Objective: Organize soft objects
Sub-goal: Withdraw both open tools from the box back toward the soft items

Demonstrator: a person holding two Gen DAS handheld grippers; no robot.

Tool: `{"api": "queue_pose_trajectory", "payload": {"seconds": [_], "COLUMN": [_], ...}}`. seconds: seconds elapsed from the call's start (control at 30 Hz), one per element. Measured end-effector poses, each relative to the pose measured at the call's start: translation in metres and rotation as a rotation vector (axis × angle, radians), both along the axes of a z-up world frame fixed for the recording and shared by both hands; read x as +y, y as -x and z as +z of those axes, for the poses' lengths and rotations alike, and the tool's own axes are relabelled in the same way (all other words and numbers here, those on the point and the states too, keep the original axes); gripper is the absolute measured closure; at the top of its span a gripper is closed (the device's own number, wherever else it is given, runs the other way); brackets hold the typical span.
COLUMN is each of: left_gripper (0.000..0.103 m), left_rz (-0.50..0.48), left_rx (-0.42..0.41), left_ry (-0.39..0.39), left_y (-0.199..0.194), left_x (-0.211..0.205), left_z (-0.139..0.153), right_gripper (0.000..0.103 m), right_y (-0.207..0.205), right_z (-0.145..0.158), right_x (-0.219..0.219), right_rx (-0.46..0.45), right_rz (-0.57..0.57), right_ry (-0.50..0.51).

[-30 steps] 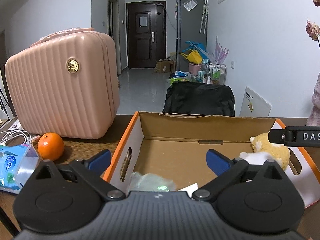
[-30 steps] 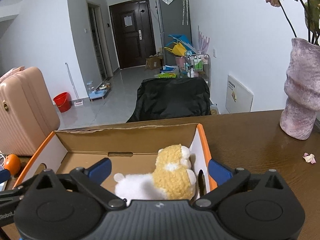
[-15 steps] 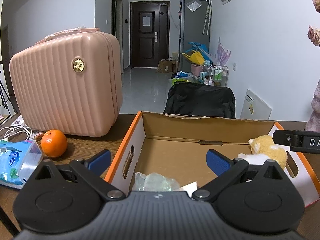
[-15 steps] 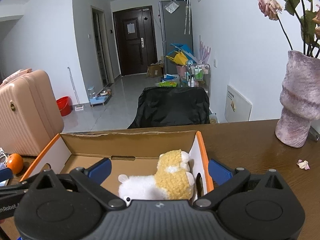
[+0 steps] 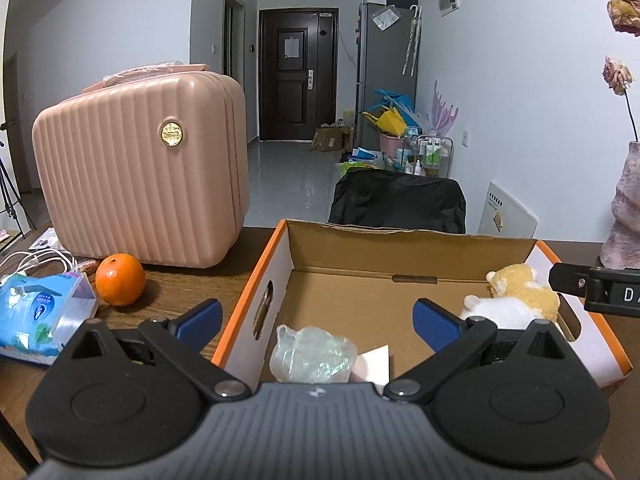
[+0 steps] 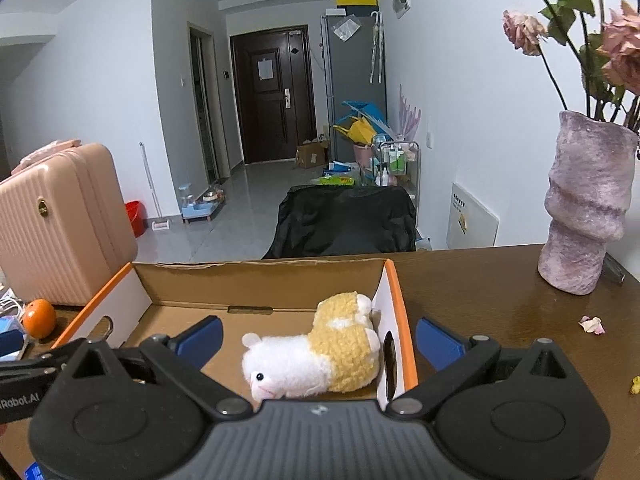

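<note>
An open cardboard box (image 5: 412, 254) (image 6: 256, 280) with orange edges sits on the dark wooden table. A white-and-yellow plush animal (image 6: 316, 354) (image 5: 516, 298) lies in its right end. A translucent squishy lump (image 5: 312, 354) with a white tag lies in the near left part of the box. My left gripper (image 5: 316, 320) hangs open above the near left of the box, empty. My right gripper (image 6: 318, 338) is open above the plush, nothing between its blue pads (image 6: 438, 342). Part of the right gripper's body (image 5: 596, 288) shows at the right of the left wrist view.
A pink ribbed case (image 5: 140, 164) stands left of the box, with an orange (image 5: 120, 279), a blue tissue pack (image 5: 40, 316) and white cables (image 5: 32, 258) beside it. A purple vase (image 6: 586, 204) with dried roses stands right. Petals (image 6: 591, 324) lie on the table.
Both grippers have risen and drawn back from the box, still open. More of the plush and the squishy lump now shows below them.
</note>
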State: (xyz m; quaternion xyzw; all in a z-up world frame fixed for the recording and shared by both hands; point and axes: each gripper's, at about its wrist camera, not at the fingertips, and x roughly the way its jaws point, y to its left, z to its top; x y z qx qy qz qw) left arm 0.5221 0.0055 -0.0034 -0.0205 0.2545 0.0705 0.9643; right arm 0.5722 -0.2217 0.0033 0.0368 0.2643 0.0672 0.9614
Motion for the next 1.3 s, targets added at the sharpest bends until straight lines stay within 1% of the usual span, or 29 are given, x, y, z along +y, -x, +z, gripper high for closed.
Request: {"api": "queue_pose_trajectory", "payload": {"seconds": [0.43,0.77,1.3], "left_gripper": [0.0,0.0,0.0], "left_rz": [-0.001,0.005,0.004], "left_rx": [-0.014,-0.035,-0.053], "left_ry": [0.017,0.024,0.015], "left_y": [0.034,0.065,0.124], "left_x": [0.007,0.013,0.025], "left_z": [-0.001,-0.001,-0.002], "right_gripper": [0.0,0.0,0.0], "right_y": [0.047,0.087,0.156], "right_z": [-0.002,-0.005,-0.016], "right_x": [-0.01,-0.011,-0.006], "right_rx": [-0.057,-0.099,-0.13], "right_rz": [0.005,0.028,0.089], "right_ry": [-0.018,-0.009,0.023]}}
